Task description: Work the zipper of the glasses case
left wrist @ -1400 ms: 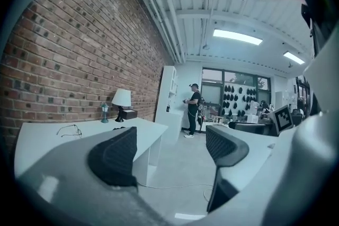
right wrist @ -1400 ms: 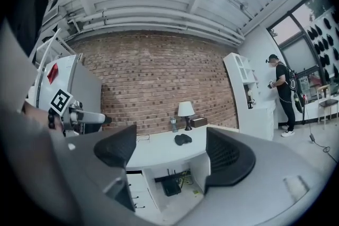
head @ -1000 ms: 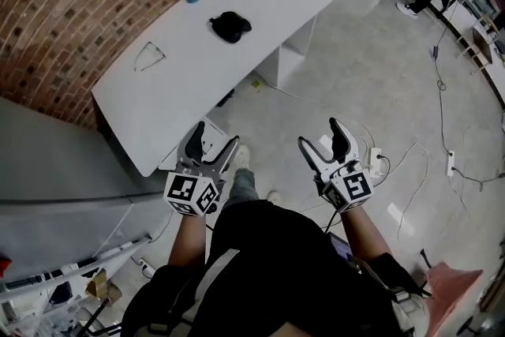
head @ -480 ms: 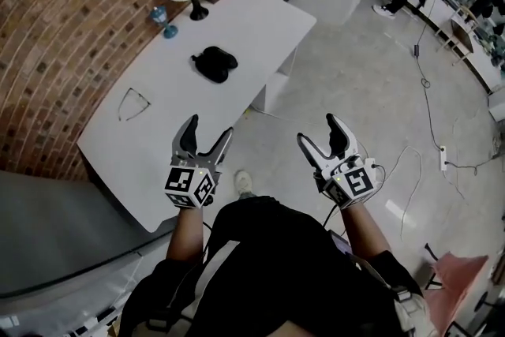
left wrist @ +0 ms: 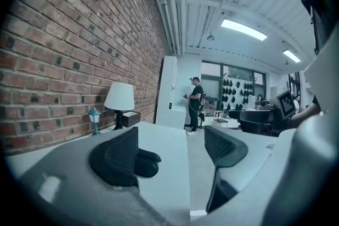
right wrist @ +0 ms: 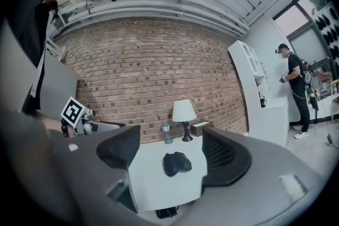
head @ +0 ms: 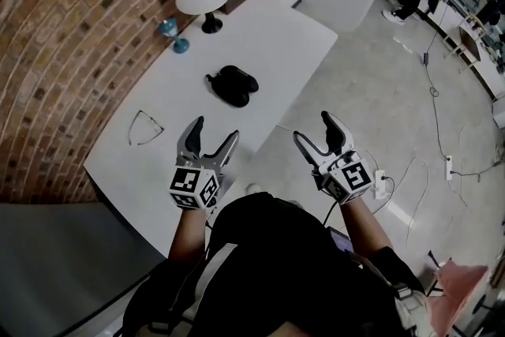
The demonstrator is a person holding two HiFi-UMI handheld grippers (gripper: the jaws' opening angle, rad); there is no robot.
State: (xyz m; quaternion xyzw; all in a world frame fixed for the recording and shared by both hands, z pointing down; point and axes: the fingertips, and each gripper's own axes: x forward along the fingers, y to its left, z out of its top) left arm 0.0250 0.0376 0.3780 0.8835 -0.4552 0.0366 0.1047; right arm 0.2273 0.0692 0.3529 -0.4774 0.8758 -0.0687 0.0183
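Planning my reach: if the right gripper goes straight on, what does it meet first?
Likely the case, centred between the open jaws of the right gripper; height is unclear, so it might pass above.

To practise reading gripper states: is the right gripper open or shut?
Open. The right gripper has its jaws wide apart with nothing between them; the black glasses case lies ahead on the white table.
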